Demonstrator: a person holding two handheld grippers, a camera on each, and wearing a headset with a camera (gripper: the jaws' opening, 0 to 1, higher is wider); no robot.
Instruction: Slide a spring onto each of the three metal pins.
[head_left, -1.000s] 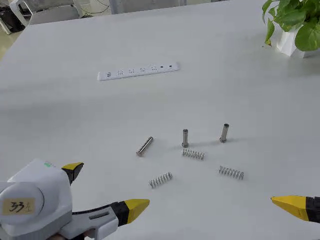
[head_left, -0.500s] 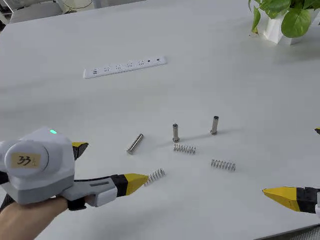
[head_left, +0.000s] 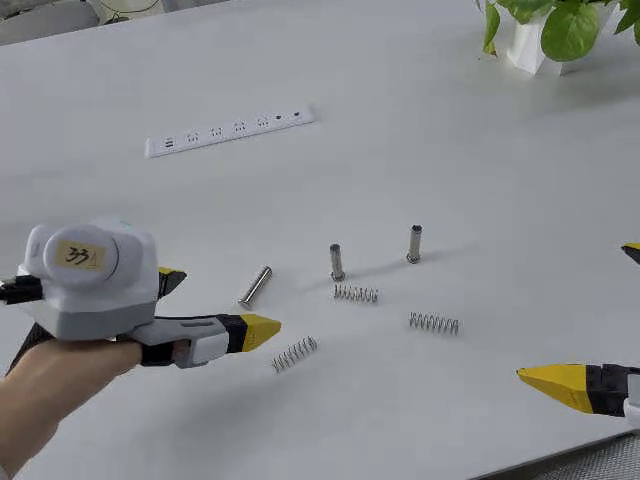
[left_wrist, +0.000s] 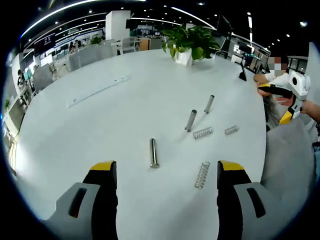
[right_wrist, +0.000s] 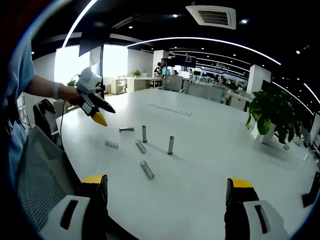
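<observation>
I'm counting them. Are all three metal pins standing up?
No, the middle pin and the right pin stand upright, but the left pin lies flat on the table.

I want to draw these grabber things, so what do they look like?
The left gripper has a white and grey body and two black jaws with pointed yellow tips. A yellowish sticker on it has 33 handwritten on it. The right gripper matches: grey shells, black jaws, yellow tips. The person wears blue clothing.
</observation>
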